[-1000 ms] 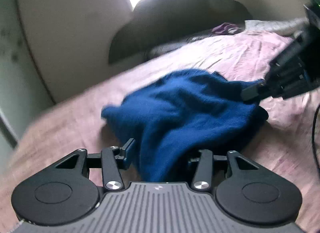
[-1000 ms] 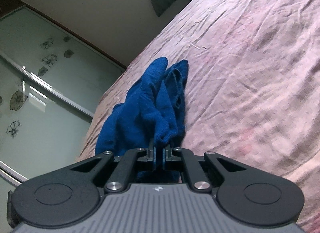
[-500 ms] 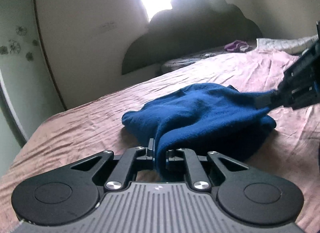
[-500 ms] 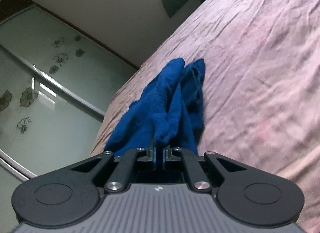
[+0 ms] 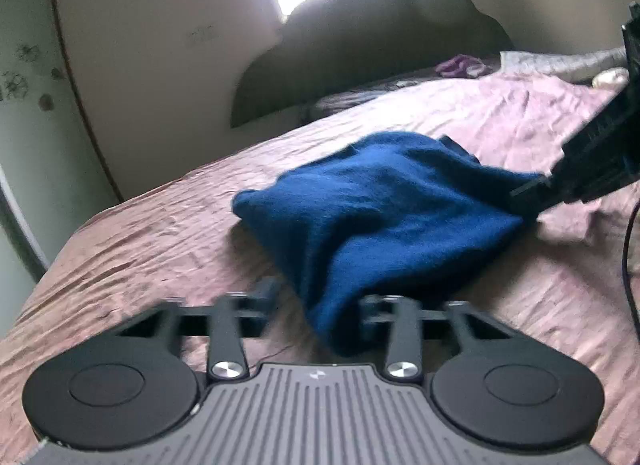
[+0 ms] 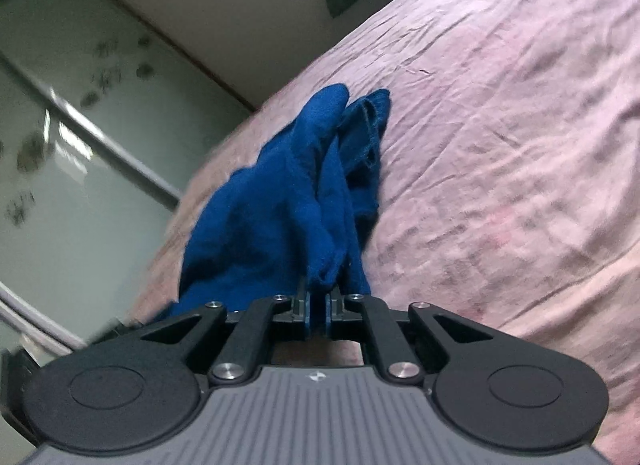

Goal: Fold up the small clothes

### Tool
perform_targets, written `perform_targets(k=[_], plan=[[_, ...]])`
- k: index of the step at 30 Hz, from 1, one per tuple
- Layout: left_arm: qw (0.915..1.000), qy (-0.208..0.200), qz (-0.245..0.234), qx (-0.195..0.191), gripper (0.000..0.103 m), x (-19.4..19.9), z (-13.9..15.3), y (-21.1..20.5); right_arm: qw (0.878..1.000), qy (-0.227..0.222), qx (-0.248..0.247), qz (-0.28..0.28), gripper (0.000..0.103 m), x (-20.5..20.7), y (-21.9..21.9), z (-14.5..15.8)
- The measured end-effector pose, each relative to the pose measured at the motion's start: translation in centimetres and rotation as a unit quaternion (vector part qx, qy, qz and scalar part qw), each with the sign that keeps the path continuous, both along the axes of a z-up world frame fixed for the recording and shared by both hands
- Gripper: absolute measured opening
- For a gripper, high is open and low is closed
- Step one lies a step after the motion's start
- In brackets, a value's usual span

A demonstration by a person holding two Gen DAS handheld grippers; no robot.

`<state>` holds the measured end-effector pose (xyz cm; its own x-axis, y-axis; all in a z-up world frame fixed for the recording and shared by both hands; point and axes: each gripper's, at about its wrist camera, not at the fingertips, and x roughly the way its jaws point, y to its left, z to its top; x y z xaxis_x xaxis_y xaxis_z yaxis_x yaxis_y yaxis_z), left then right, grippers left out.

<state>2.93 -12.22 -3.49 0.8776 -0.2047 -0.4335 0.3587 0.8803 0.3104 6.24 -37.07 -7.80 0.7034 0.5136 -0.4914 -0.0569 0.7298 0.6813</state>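
blue garment point(image 5: 384, 217) bunched on pink bedsheet point(image 5: 160, 233) | right gripper point(image 6: 318, 305) pinched tight on its edge | left gripper point(image 5: 316, 305) fingers spread wide, cloth corner hanging between them | dark headboard point(image 5: 360, 45) behind

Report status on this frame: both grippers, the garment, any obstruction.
Left gripper open, garment corner between fingers. Right gripper shut on blue knit garment. Garment bunched on pink bedsheet. Nothing in the way.
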Motion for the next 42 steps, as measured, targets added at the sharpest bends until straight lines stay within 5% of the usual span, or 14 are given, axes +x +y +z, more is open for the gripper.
perform_targets(k=[2, 7, 12, 19, 27, 31, 34, 37, 39, 41, 42], plan=[[0.9998, 0.0, -0.001, -0.021, 0.072, -0.4, 1.1, 1.0, 0.999, -0.005, -0.033, 0.006, 0.008, -0.5, 0.2, 1.0], [0.996, 0.008, 0.0, -0.089, 0.077, 1.3, 4.1, 2.1, 0.983, -0.08, -0.162, -0.043, 0.008, -1.3, 0.5, 5.1], [0.9912, 0.03, 0.004, -0.129, 0.076, 4.9, 5.1, 1.0, 0.98, -0.114, -0.161, 0.008, 0.008, 1.3, 3.3, 6.6], [0.9948, 0.088, -0.012, -0.051, 0.077, 6.0, 1.0, -0.8, 0.981, -0.058, -0.173, 0.063, 0.008, 4.1, 6.5, 3.3], [0.9965, 0.03, 0.021, -0.075, 0.095, 7.5, 3.2, -1.3, 0.986, -0.09, -0.14, 0.029, 0.008, 5.0, 4.9, 5.2], [0.9971, 0.062, 0.002, -0.045, 0.093, 8.5, 1.5, -3.0, 0.983, -0.062, -0.172, 0.035, 0.009, 7.4, 5.4, 3.8], [0.9976, 0.061, -0.016, -0.026, 0.094, 7.4, 0.4, -2.9, 0.986, -0.055, -0.15, 0.045, 0.009, 7.0, 4.7, 3.0], [0.9978, 0.05, -0.029, -0.033, 0.096, 7.2, 1.0, -2.3, 0.989, -0.071, -0.123, 0.036, 0.029, 6.0, 3.0, 3.7], [0.9968, 0.051, -0.027, -0.054, 0.099, 7.8, 1.7, -1.9, 0.993, -0.075, -0.086, 0.034, 0.057, 6.3, 1.5, 3.8], [0.9945, 0.062, -0.016, -0.083, 0.102, 9.0, 2.3, -1.1, 0.992, -0.07, -0.102, 0.004, 0.073, 6.5, 0.4, 4.0], [0.9929, 0.07, -0.009, -0.096, 0.102, 9.6, 2.5, -0.8, 0.99, -0.068, -0.12, -0.008, 0.073, 6.5, 0.3, 4.1]])
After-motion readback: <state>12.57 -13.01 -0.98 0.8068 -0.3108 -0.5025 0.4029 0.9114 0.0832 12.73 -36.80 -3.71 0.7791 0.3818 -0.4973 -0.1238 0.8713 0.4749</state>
